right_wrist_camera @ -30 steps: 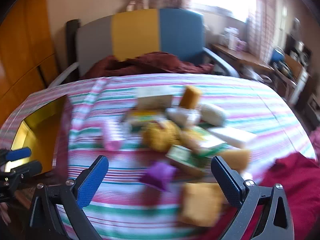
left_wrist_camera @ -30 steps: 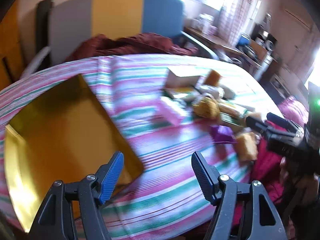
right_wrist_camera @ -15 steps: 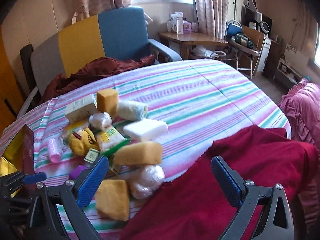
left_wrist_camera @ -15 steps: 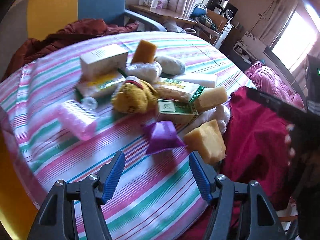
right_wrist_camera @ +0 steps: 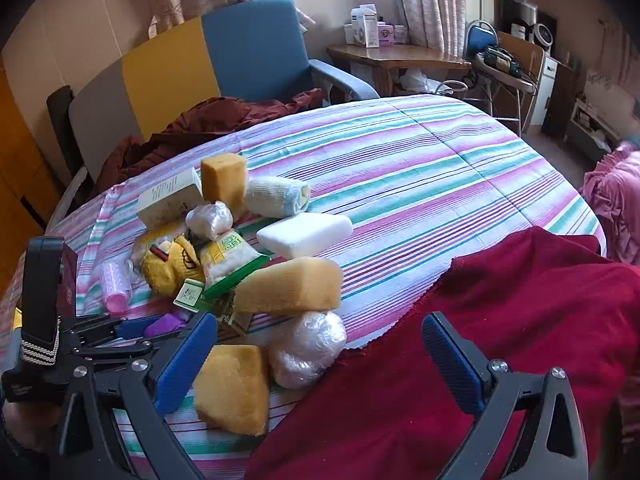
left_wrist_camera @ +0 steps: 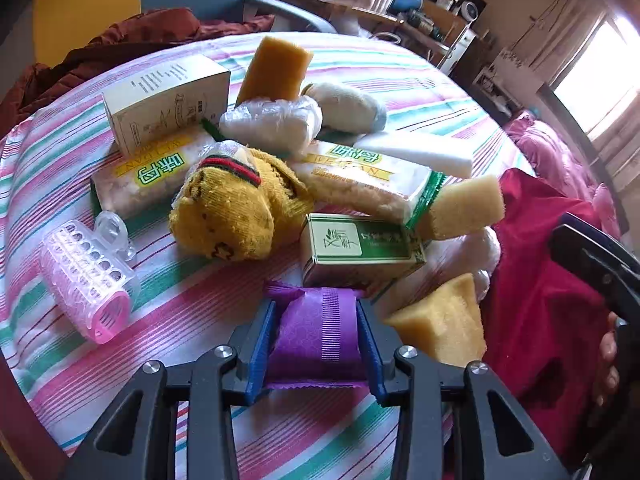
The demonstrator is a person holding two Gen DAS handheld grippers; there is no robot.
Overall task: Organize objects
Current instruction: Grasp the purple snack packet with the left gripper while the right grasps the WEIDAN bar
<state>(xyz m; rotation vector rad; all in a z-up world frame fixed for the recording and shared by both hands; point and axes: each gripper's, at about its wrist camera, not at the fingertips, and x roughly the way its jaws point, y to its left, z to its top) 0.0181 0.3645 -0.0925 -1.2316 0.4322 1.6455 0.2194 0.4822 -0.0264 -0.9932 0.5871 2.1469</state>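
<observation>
Left tool (left_wrist_camera: 316, 334) clamped on a purple packet (left_wrist_camera: 316, 328), blue pads pressing both its sides; packet sits low at the near edge of the pile, on the striped cloth (left_wrist_camera: 192, 320). Right tool (right_wrist_camera: 320, 358) wide, nothing between the pads; it hangs over the seam where the striped cloth meets a red cloth (right_wrist_camera: 520, 340).

Pile, seen from the left wrist:
- Green box (left_wrist_camera: 360, 250) just beyond the packet, touching it.
- Yellow sock (left_wrist_camera: 236, 212), bundled, with a red-black band, left of the green box.
- Pink roller (left_wrist_camera: 86, 280) lies apart to the left on the cloth.
- Two snack packs with green lettering: one (left_wrist_camera: 148, 178) behind the sock, one (left_wrist_camera: 368, 184) to its right, tilted onto the green box.
- White box (left_wrist_camera: 168, 108) at the back left, standing on edge.
- Sponges: one upright at the back (left_wrist_camera: 276, 70), one (left_wrist_camera: 468, 210) right of the tilted pack, one wedge (left_wrist_camera: 440, 322) just right of the left tool.
- Plastic-wrapped roll (left_wrist_camera: 276, 124), a pale sock roll (left_wrist_camera: 348, 108) behind it, a white block (left_wrist_camera: 420, 156) to the right.

From the right wrist: another wrapped bundle (right_wrist_camera: 306, 348) sits between the long sponge and the red cloth's edge, touching the wedge sponge. Chair (right_wrist_camera: 248, 48) in grey, yellow and blue stands beyond the bed, dark red fabric (right_wrist_camera: 208, 120) heaped on its seat.
</observation>
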